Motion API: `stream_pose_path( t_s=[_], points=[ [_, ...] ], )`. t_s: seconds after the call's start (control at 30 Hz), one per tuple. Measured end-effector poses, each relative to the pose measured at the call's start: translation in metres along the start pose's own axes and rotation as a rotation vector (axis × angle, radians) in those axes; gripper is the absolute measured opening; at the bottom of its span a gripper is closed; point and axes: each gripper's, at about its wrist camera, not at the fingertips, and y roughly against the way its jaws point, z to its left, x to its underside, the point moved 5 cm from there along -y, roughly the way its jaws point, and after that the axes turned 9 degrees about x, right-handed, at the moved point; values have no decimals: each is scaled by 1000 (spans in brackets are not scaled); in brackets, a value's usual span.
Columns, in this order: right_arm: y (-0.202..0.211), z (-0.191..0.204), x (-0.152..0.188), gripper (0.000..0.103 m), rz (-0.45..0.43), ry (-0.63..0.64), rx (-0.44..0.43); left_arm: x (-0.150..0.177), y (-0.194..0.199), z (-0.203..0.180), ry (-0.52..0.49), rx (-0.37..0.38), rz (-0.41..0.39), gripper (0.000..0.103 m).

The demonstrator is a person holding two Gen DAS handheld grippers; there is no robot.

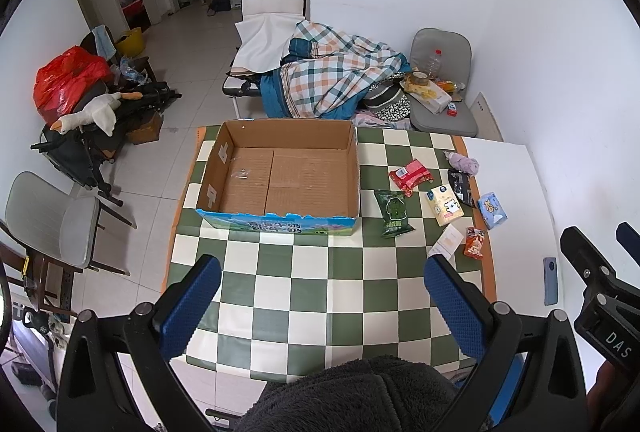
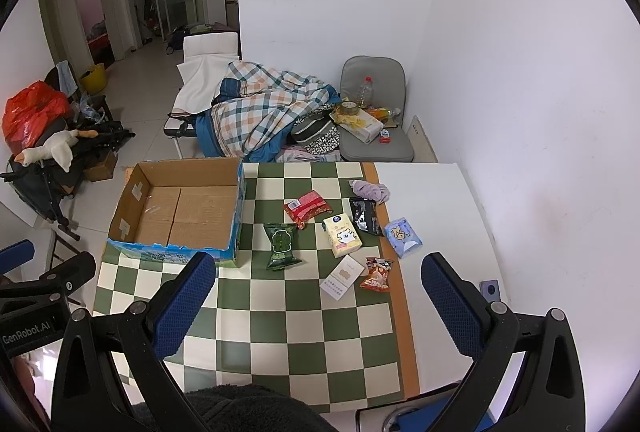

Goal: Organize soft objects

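Both the left gripper and right gripper hang wide apart and empty above the glossy checkered tablecloth, beyond which crinkly soft packets lie scattered just right of the empty corrugated cardboard box.

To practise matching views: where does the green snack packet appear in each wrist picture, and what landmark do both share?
Left wrist: green snack packet lies right of centre, just right of the cardboard box.
Right wrist: centre, just right of the box.
Shared landmark: that open box.
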Motion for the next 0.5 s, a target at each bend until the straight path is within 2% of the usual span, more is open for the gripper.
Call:
stream_pose_path(
  t_s=[0.3,0.43,0.5],
  points=[
    [-3,2,3,103,8,-3,-7,-2,0,-3,-8,6,5,103],
    [-24,-5,7,103,50,-36,-13,-23,-20,-18,-58,22,13,103],
    [-46,-17,8,103,89,-70,-14,-43,-44,-26,-92,34,22,103]
  ],
)
